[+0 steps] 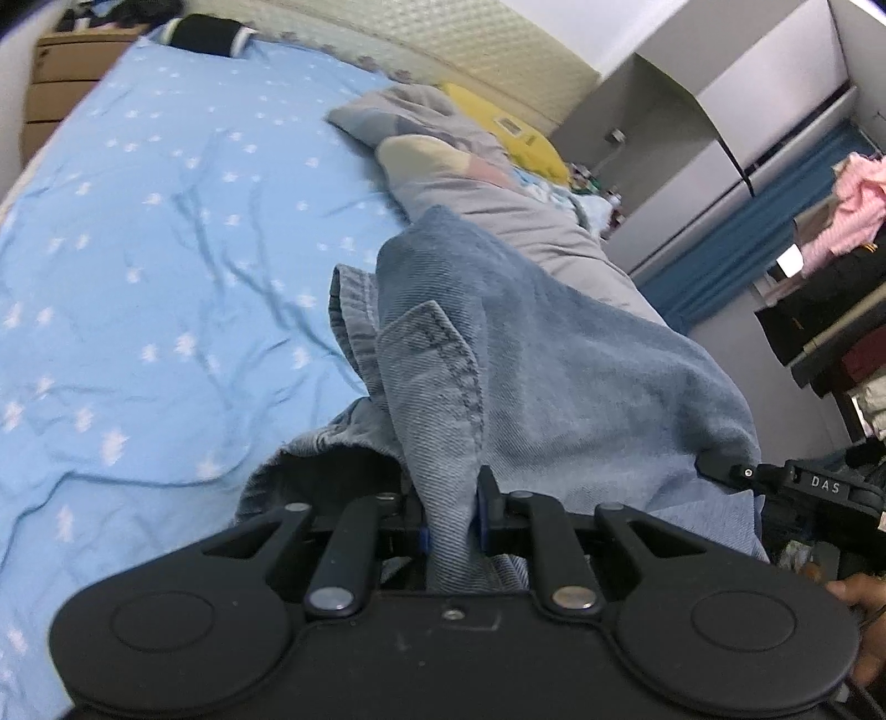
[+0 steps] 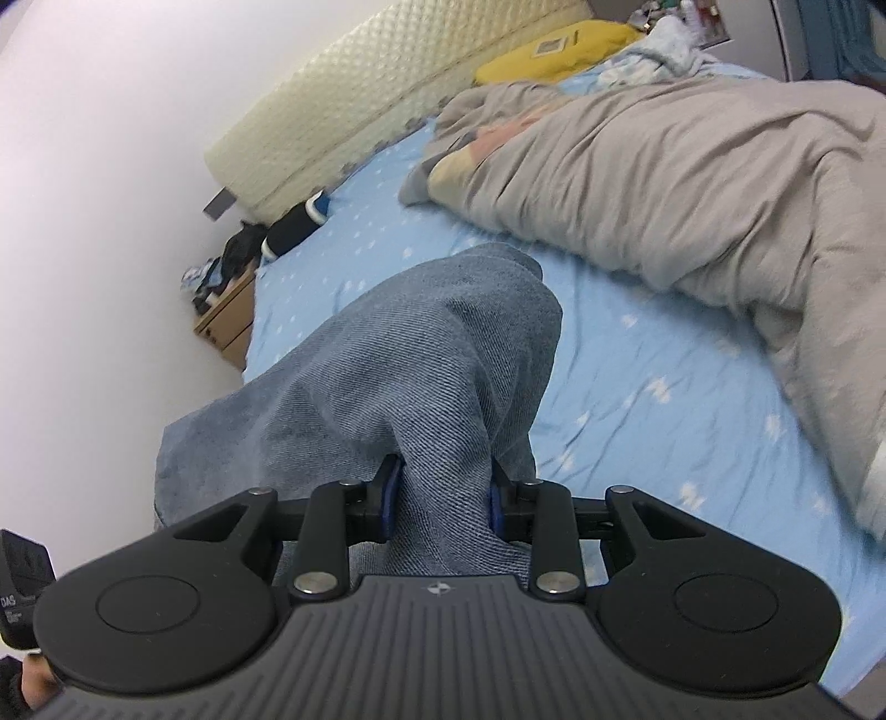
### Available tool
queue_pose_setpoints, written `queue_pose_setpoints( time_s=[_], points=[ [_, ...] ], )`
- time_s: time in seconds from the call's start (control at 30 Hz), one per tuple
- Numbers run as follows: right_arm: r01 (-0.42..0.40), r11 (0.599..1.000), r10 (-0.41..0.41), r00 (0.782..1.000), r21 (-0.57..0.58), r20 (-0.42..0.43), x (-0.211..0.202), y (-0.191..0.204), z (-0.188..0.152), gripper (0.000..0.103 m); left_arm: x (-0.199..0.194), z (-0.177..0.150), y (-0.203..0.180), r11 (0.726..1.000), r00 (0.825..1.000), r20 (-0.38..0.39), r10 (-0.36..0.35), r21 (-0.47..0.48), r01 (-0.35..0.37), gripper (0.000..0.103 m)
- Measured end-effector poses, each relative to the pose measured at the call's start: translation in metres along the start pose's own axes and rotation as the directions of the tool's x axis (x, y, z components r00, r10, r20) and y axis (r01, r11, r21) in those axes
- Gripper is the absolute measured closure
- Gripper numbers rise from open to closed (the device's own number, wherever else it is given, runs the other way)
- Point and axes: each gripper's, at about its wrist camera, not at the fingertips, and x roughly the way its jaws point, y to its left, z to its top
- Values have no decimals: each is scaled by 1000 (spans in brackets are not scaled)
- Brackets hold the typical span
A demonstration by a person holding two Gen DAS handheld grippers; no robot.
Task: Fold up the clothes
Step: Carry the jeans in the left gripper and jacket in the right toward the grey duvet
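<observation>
The jeans (image 1: 554, 354) hang between both claws above the bed (image 1: 166, 249), the duvet (image 2: 692, 183) lying beyond them.

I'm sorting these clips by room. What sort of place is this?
Most likely a bedroom: a bed with a star-print blue sheet, a rumpled grey duvet and a yellow pillow. Both grippers, left and right, hold jeans above it.
</observation>
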Motion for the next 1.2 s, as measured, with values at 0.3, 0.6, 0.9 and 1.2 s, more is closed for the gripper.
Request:
queue_pose_setpoints(
  time_s=[0.3,0.6,0.9,1.2],
  points=[
    [65,996,-69,996,63,57,-22,-64,32,71,67,21,-59,996,997,-53,-48,75,52,90],
    [71,996,-75,994,48,77,-50,-165,82,72,149,16,-146,994,996,-67,-58,89,64,90],
    [104,993,-108,991,57,80,-98,-294,135,72,249,-11,-256,990,991,-106,-84,104,95,90],
    [188,980,-194,975,69,111,-121,-394,159,71,353,-36,-347,979,980,-167,-106,157,132,89]
  ],
)
